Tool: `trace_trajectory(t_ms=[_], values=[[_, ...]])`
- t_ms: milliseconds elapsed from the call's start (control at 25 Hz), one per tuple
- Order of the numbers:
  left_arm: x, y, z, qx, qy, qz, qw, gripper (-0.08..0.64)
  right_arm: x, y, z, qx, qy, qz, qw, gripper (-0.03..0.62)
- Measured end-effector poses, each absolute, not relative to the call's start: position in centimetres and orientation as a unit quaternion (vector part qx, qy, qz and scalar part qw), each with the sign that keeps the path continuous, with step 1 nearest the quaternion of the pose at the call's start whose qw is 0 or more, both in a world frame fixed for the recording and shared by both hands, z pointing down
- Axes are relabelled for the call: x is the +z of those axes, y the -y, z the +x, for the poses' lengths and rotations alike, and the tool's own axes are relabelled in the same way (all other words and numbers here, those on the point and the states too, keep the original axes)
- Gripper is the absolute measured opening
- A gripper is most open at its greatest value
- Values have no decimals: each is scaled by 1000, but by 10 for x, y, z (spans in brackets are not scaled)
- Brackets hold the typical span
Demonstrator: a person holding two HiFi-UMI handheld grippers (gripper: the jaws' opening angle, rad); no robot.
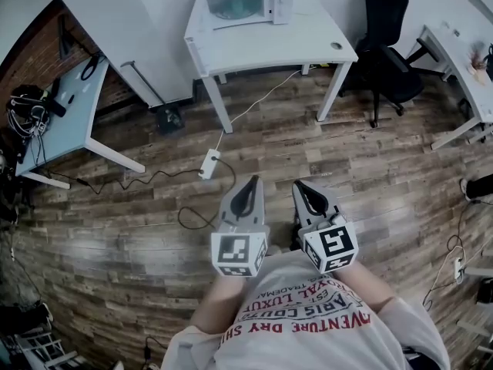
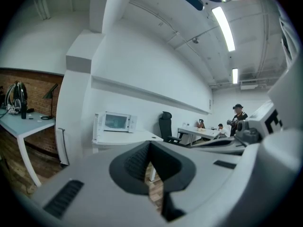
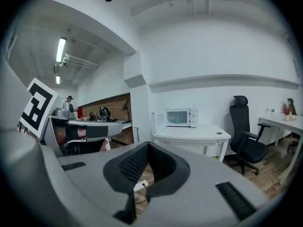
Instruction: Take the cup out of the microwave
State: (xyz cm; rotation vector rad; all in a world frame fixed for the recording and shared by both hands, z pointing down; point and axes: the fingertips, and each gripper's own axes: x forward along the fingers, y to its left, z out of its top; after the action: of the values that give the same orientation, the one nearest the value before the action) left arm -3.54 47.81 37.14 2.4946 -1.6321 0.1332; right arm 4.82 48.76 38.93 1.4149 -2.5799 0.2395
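The white microwave (image 1: 245,6) stands on a white table (image 1: 269,48) at the far side of the room, well ahead of both grippers. A white panel juts out at its left side, and it looks like the door swung open. No cup shows in any view. My left gripper (image 1: 249,183) and right gripper (image 1: 303,186) are held side by side in front of the person's chest, over the wooden floor, pointing toward the table. Both are shut with nothing between the jaws. The microwave (image 2: 116,122) appears small above the left gripper (image 2: 150,144), and the microwave (image 3: 179,117) likewise above the right gripper (image 3: 149,145).
A power strip (image 1: 208,164) and its cables lie on the floor between me and the table. A black office chair (image 1: 389,33) stands right of the table. A cluttered desk (image 1: 58,122) is at the left, another desk (image 1: 462,68) at the right. People sit far off (image 2: 220,129).
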Motion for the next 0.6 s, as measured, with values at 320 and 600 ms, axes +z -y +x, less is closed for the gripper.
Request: trace_trajectory(t_ms=[320,600], values=[[378,-430,-38,43,559,824,80,6,396,-433,43,81,882,457,86,11],[375,-350,-28,48,582,807,87,6,385,-349,55,81,893,437,77,11]])
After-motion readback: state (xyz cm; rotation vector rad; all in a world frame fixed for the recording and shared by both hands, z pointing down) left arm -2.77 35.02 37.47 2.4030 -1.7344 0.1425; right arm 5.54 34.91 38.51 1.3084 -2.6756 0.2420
